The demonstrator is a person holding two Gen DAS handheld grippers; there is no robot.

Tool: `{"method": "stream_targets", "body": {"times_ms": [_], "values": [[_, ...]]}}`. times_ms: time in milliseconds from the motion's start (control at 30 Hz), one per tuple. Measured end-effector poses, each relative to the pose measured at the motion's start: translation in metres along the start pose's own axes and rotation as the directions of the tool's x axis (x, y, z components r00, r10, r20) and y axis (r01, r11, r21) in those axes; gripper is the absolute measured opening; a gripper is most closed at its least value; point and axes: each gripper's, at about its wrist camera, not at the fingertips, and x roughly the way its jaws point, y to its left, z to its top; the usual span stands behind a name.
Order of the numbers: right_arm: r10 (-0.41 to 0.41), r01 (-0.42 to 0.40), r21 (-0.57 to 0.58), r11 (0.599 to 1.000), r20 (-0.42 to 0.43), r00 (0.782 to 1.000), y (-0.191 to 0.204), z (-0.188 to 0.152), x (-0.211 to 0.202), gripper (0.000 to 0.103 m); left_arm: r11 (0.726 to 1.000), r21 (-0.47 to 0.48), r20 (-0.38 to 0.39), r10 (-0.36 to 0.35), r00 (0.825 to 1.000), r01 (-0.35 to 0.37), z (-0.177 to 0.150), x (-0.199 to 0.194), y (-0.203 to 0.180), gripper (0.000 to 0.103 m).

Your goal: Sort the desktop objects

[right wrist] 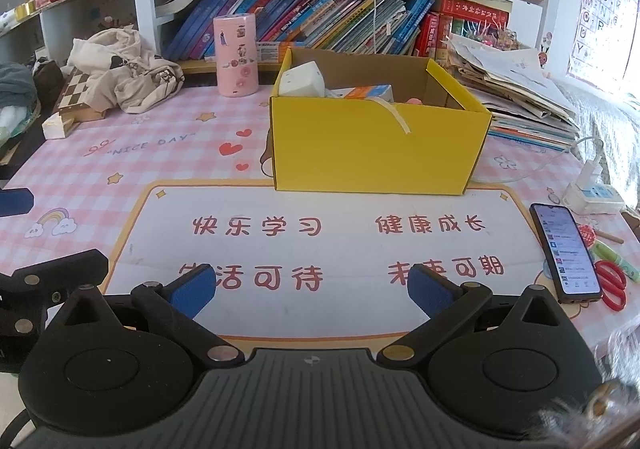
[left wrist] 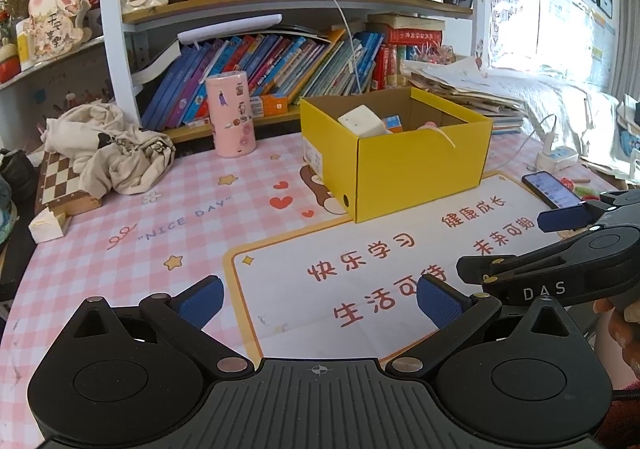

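Desk mat point(right wrist: 168, 121): laid flat over the desk; everything below rests on it.
Yellow box point(right wrist: 376, 145): set at the middle of the mat, top open; a white cube point(right wrist: 301, 80) and small cartons are seen inside.
Phone point(right wrist: 565, 251): laid flat near the right edge, well apart from the box; judged stiff, slippery and fragile, best gripped across its long edges.
Scissors point(right wrist: 611, 284): placed just beside the phone; judged light and rigid.
Left gripper point(left wrist: 320, 299): spread wide, nothing held.
Right gripper point(right wrist: 311, 287): spread wide, nothing held.

A pink checked desk mat point(right wrist: 168, 153) carries a yellow box point(right wrist: 376, 145), phone point(right wrist: 564, 253), scissors point(right wrist: 610, 283) and pink canister point(right wrist: 236, 55)
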Motion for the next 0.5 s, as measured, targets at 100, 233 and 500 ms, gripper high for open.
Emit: {"method": "stream_targets", "body": {"times_ms": [100,233,500], "values": [[0.0,0.0,-0.001,1.0,0.002,1.0,0.0002,-0.0005,-0.0009,0.103,1.0,0.004,0.001,0.001,1.0,-0.001,0.0001,-0.0005,-0.0008,0.103],[0.0,0.0,-0.002,1.0,0.003,1.0,0.0012,-0.0012,-0.0015,0.103,1.0,0.007,0.001,0.004,1.0,-0.004,0.0002,-0.0011,-0.0009,0.103],[0.003,-0.003,-0.007,1.0,0.005,1.0,-0.0013,-0.0006,-0.001,0.103,1.0,0.015,0.005,0.001,1.0,-0.001,0.0,-0.0022,-0.0021,0.103]]}}
